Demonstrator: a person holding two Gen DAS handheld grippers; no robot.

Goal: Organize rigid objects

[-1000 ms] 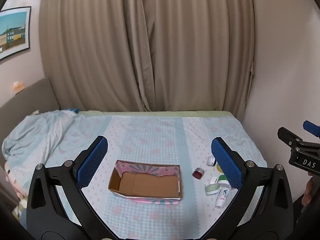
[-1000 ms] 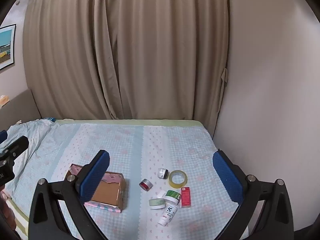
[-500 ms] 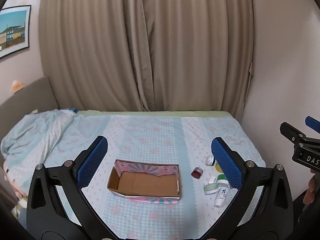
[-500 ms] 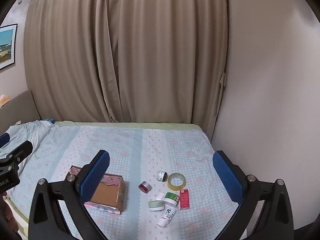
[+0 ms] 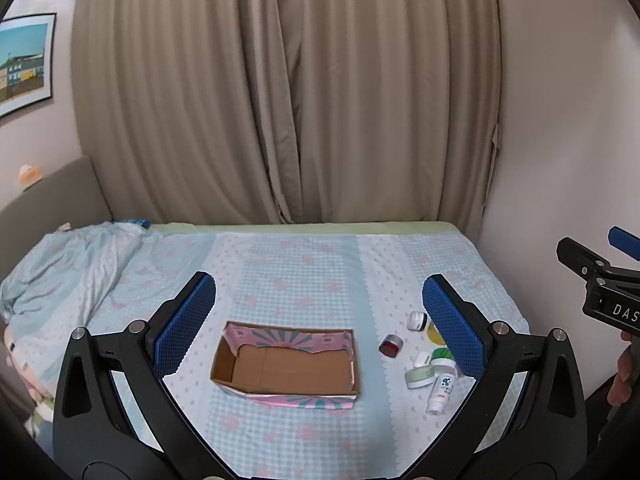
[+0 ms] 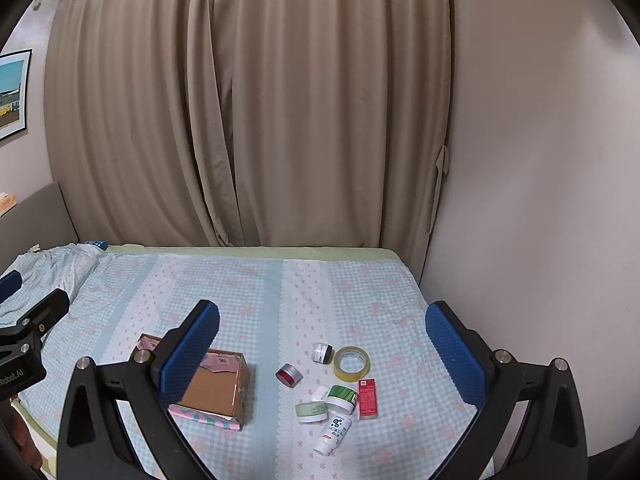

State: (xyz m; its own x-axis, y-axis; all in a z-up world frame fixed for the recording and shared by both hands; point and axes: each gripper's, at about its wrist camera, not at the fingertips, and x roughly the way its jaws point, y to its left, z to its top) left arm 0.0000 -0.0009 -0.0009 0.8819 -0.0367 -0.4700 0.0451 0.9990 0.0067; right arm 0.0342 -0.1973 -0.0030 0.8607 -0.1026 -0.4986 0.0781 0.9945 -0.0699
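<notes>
- Left wrist view had the left gripper [image 5: 318, 316] blocking most of the yellow tape roll [image 5: 433, 331] with its right finger.
- Right wrist view hid part of the cardboard box [image 6: 218, 390] behind the right gripper [image 6: 322, 354].
- Both grippers hung spread wide and empty above the bed [image 6: 256, 292].
- Jars, a red carton [image 6: 367, 398] and a white bottle [image 6: 334, 432] lay clustered just right of the box.

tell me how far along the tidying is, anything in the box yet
Nothing looks done: the cardboard box is empty. Nothing is in hand either; the left tool and right tool are both open and held above the bed. Everything is left: the tape roll, red box, red-lidded jar, white bottle and the other small jars lie loose beside the box.
</notes>
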